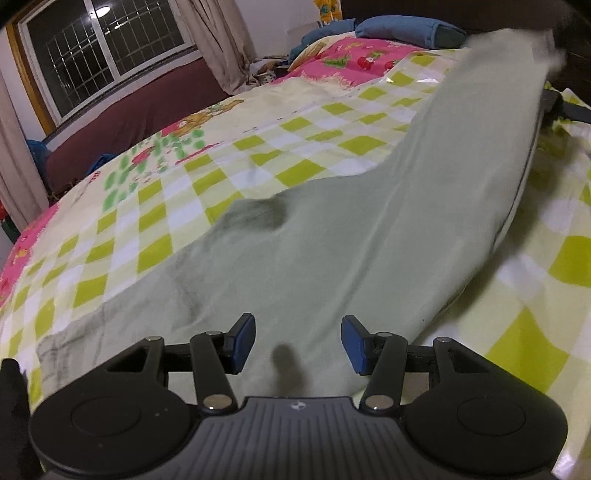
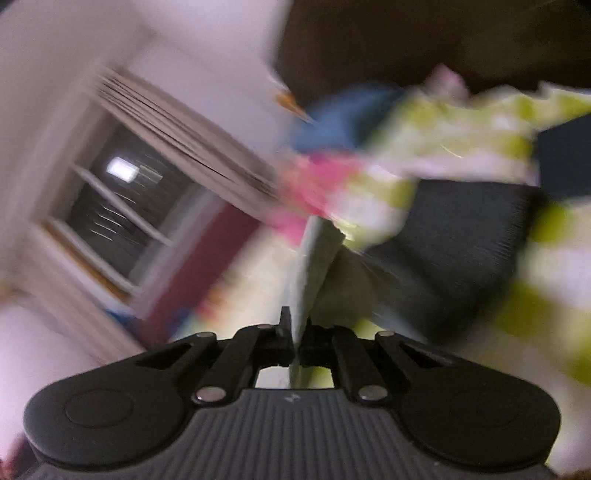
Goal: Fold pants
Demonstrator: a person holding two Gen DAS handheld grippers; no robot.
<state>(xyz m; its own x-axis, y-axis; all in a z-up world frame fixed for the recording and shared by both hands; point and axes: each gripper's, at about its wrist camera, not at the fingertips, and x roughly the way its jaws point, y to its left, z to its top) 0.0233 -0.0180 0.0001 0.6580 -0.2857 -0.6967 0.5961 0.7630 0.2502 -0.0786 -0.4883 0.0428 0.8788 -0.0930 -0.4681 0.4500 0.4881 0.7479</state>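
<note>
The pale green pants (image 1: 314, 251) lie on the checked bedspread (image 1: 166, 229) in the left wrist view. Their near part is flat under my left gripper (image 1: 298, 343), which is open and empty just above the cloth, blue pads (image 1: 246, 341) apart. One leg rises to the upper right, lifted off the bed (image 1: 491, 110). In the blurred right wrist view my right gripper (image 2: 296, 334) is shut on an edge of the pants (image 2: 314, 258), held up in the air.
Blue pillows (image 1: 399, 27) lie at the head of the bed. A dark red bench (image 1: 147, 114) stands under the window (image 1: 103, 51) with curtains (image 1: 218, 40) at the left. A dark object (image 2: 461, 240) lies on the bedspread in the right wrist view.
</note>
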